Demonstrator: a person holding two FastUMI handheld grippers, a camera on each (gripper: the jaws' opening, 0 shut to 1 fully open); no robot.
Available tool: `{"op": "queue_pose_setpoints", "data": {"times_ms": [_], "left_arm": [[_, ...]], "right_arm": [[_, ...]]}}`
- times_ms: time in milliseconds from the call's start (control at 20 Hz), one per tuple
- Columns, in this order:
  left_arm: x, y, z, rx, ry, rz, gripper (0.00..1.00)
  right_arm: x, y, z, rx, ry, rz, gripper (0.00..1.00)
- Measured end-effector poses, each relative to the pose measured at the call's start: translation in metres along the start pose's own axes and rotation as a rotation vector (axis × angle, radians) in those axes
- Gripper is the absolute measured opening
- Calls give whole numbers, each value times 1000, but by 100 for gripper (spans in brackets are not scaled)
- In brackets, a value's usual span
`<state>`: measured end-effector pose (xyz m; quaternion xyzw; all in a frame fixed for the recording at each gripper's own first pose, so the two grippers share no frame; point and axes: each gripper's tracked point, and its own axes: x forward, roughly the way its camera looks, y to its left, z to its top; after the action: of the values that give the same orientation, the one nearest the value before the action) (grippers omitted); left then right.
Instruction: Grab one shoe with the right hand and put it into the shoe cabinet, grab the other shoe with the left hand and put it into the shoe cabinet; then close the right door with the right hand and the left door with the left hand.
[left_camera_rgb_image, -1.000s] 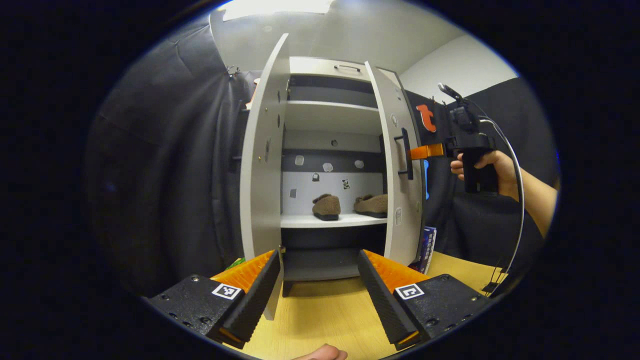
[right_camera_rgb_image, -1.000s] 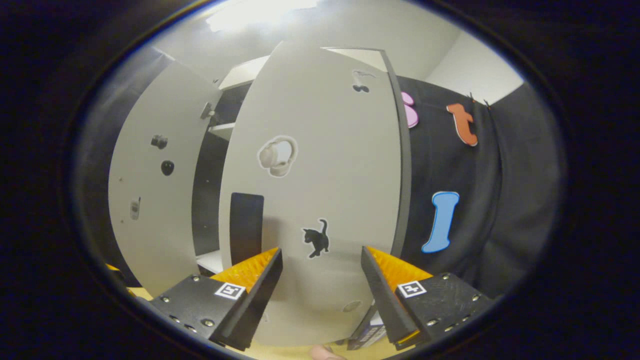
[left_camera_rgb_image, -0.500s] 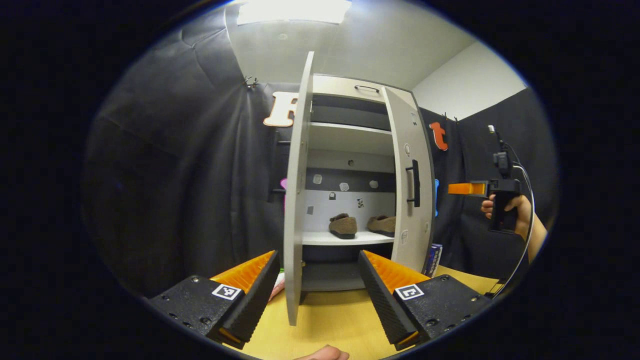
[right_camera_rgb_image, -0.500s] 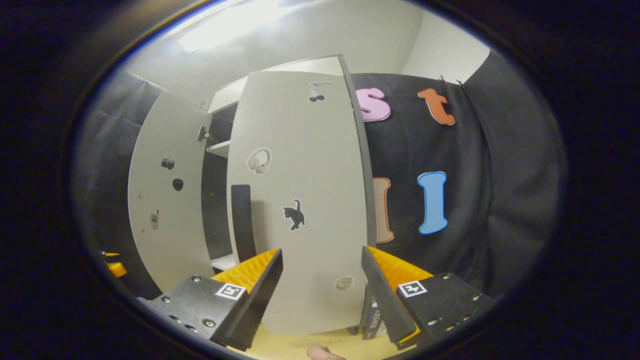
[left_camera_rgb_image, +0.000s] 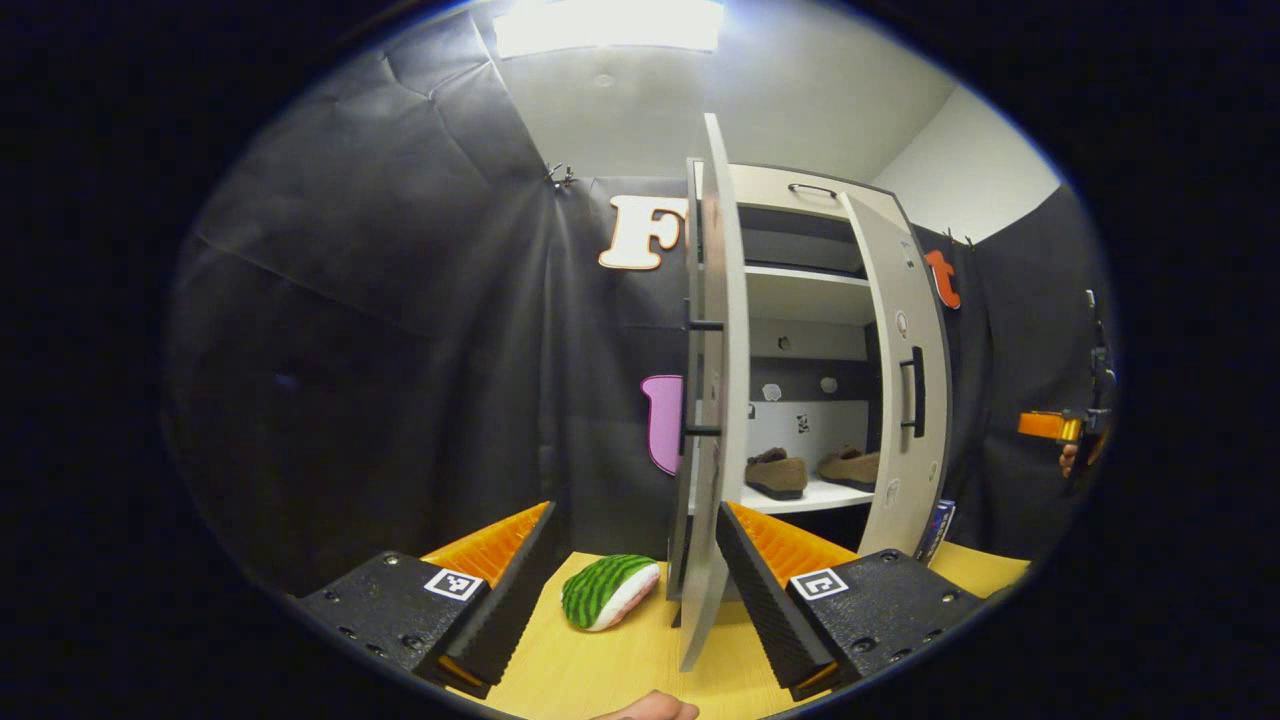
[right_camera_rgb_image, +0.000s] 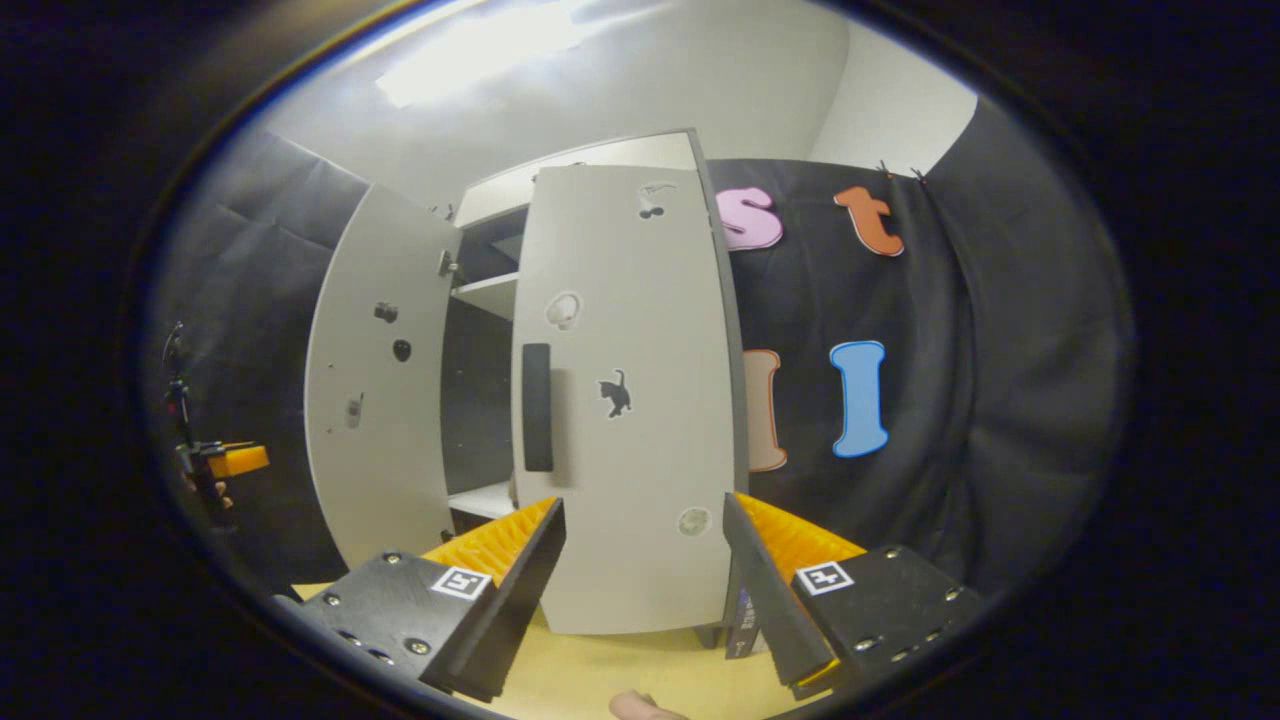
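Standing open ahead of both grippers: shoe cabinet (left_camera_rgb_image: 800, 200), both shoes (left_camera_rgb_image: 778, 473) sitting on shelf inside, so shoe part looking done, doors pending. Right door (right_camera_rgb_image: 630, 400) lying dead ahead of right gripper (right_camera_rgb_image: 640, 560), outer face toward jaws, long axis vertical, handle (right_camera_rgb_image: 537, 407) up and left of jaws; right hand nearer. Left door (left_camera_rgb_image: 712, 400) showing edge-on between left gripper (left_camera_rgb_image: 635, 570) fingers, beyond tips, not touching. Both grippers' jaws spread wide, holding nothing. Watermelon-pattern toy (left_camera_rgb_image: 610, 590) lying on tabletop betw left jaws, irrelevant.
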<state>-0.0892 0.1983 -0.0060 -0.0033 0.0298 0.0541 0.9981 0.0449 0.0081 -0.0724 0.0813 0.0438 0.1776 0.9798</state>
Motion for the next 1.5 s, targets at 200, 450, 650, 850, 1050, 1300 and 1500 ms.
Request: {"op": "queue_pose_setpoints", "data": {"times_ms": [200,450,650,850,1050,1300,1500], "left_arm": [[31,18,14,-24,-3,-27,93],[84,23,17,-34,52,-73,93],[116,26,31,-33,22,-78,96],[126,22,40,25,9,-42,96],[125,17,48,55,38,8,89],[122,-9,48,16,66,0,88],[120,-36,42,-18,116,-37,90]], "right_arm": [[-32,27,-2,-64,-32,-1,93],[-68,60,-22,-108,-30,-16,95],[-92,66,-40,-84,-32,-52,95],[-112,67,-60,-50,-1,-65,95],[-123,66,-65,-52,-1,-80,95],[-126,70,-69,-36,1,-58,95],[-126,67,-73,-45,5,-73,95]]}}
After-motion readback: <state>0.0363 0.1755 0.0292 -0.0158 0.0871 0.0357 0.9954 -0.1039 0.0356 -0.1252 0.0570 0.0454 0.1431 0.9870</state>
